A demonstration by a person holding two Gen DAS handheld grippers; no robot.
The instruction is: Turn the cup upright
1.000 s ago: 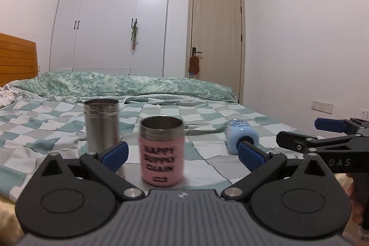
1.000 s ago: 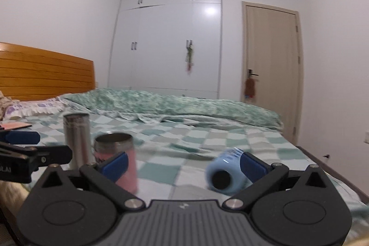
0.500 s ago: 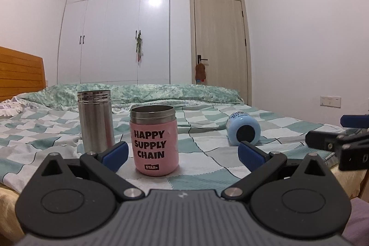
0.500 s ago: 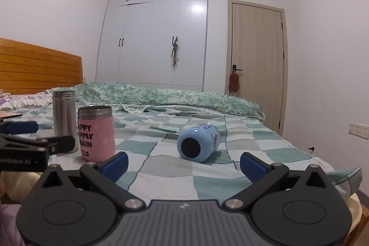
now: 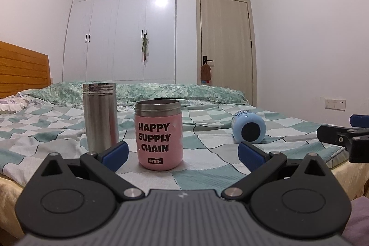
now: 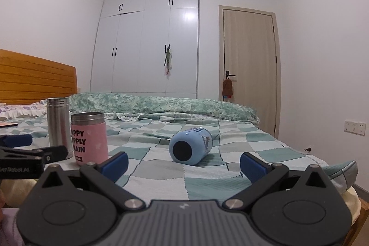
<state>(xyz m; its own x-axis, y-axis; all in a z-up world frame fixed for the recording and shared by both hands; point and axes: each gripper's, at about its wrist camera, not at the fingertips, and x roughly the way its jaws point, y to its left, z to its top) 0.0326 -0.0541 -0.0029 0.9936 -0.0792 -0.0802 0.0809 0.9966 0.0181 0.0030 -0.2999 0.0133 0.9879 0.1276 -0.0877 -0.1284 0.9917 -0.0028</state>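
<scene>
A light blue cup (image 6: pixel 191 146) lies on its side on the checked bedspread, its dark round end facing me; it also shows in the left wrist view (image 5: pixel 248 129). My right gripper (image 6: pixel 183 165) is open and empty, a short way in front of the cup, which sits between its blue fingertips (image 6: pixel 252 167) in the view. My left gripper (image 5: pixel 182 153) is open and empty, in front of an upright pink cup (image 5: pixel 159 134) marked HAPPY SUPPLY CHAIN.
A tall steel cup (image 5: pixel 100 117) stands upright left of the pink cup. The bed (image 6: pixel 242 144) has a rumpled green duvet at the back and a wooden headboard (image 6: pixel 34 80) on the left. The bed's near edge lies just under both grippers.
Both grippers have pulled back and lowered toward the bed's near edge. The cups look smaller and sharper. The blue cup has not moved.
</scene>
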